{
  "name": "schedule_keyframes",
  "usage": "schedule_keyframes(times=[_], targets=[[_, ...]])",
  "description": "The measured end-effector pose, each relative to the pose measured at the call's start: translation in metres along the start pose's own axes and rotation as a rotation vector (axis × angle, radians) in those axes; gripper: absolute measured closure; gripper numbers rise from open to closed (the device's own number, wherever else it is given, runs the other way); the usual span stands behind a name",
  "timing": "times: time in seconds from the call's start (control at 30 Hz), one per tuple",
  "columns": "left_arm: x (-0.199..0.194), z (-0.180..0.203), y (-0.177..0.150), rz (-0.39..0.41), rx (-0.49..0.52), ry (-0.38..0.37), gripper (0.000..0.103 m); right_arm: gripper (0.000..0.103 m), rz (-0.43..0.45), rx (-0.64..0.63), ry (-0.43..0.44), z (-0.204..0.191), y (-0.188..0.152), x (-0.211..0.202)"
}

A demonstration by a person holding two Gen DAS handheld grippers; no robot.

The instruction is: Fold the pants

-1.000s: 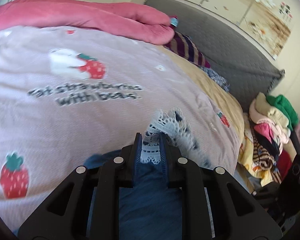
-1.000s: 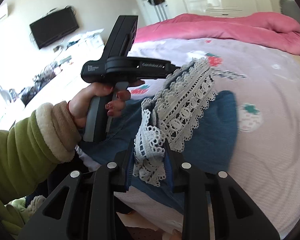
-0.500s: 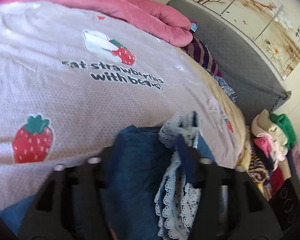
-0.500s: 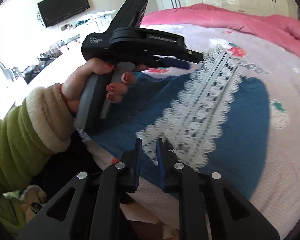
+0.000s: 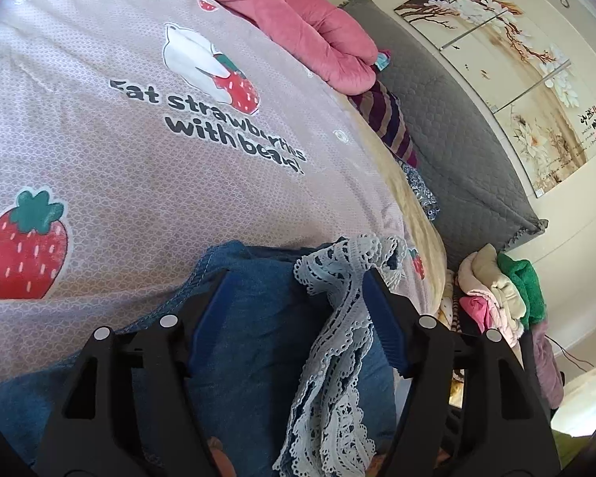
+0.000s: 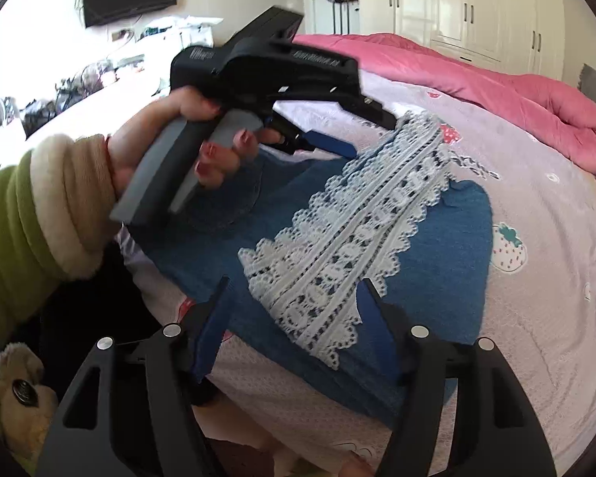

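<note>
Fingers on both your left gripper (image 5: 294, 298) and right gripper (image 6: 294, 302) are spread wide, gripping nothing. Your blue lace-trimmed pants (image 6: 437, 262) lie flat on the strawberry-print bedspread (image 5: 99, 151), under both grippers.

Pants (image 6: 437, 262) flat on bedspread (image 6: 536, 318), lace strip (image 6: 349, 246) on top, running 7 to 1 o'clock; quilt (image 6: 476, 75) behind at 1 o'clock; clothes pile (image 5: 500, 294) beside bed at 3 o'clock; headboard (image 5: 457, 127) behind pile.
</note>
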State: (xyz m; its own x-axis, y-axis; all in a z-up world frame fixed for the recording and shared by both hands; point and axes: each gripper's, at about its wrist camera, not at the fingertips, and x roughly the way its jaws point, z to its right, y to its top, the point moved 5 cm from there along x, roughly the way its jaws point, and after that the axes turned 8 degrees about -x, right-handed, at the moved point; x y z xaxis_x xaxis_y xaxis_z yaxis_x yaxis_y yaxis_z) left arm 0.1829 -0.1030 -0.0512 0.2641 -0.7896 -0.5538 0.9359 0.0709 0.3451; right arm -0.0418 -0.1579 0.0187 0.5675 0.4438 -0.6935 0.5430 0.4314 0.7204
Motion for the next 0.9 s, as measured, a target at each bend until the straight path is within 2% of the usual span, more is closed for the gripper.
schedule_keyframes(times=[0.13,0.23,0.3,0.33,0.37,0.43,0.67,0.7,0.73,0.77,0.9], targets=[[0.001,0.000,0.000,-0.012,-0.040,-0.024,0.042,0.041,-0.017,-0.067,-0.035,-0.012,0.004,0.011],[0.000,-0.002,-0.001,-0.009,-0.051,-0.018,0.038,0.043,-0.060,-0.152,-0.113,-0.021,0.005,0.023],[0.001,-0.003,-0.001,-0.014,-0.061,-0.026,0.037,0.052,-0.080,-0.185,-0.153,-0.022,0.004,0.032],[0.002,-0.003,-0.001,-0.018,-0.068,-0.032,0.035,0.066,-0.087,-0.191,-0.165,-0.021,0.003,0.034],[0.001,-0.003,-0.001,-0.021,-0.071,-0.041,0.034,0.075,-0.091,-0.184,-0.162,-0.019,0.003,0.036],[0.001,-0.003,-0.003,-0.026,-0.077,-0.050,0.031,0.083,-0.078,-0.148,-0.132,-0.015,0.004,0.033],[0.016,0.008,-0.003,-0.053,-0.029,0.014,0.032,0.085,-0.037,-0.167,-0.065,-0.016,0.004,0.018],[0.019,0.011,-0.004,-0.052,-0.008,0.039,0.052,0.085,-0.037,-0.166,-0.061,-0.017,0.005,0.017],[0.020,0.013,-0.005,-0.053,0.009,0.068,0.087,0.085,-0.034,-0.166,-0.057,-0.017,0.005,0.015],[0.021,0.015,-0.005,-0.054,0.013,0.090,0.091,0.085,-0.030,-0.165,-0.055,-0.017,0.005,0.013],[0.010,0.014,-0.006,-0.015,0.037,0.121,0.090,0.085,-0.003,-0.178,-0.035,-0.018,0.008,0.007]])
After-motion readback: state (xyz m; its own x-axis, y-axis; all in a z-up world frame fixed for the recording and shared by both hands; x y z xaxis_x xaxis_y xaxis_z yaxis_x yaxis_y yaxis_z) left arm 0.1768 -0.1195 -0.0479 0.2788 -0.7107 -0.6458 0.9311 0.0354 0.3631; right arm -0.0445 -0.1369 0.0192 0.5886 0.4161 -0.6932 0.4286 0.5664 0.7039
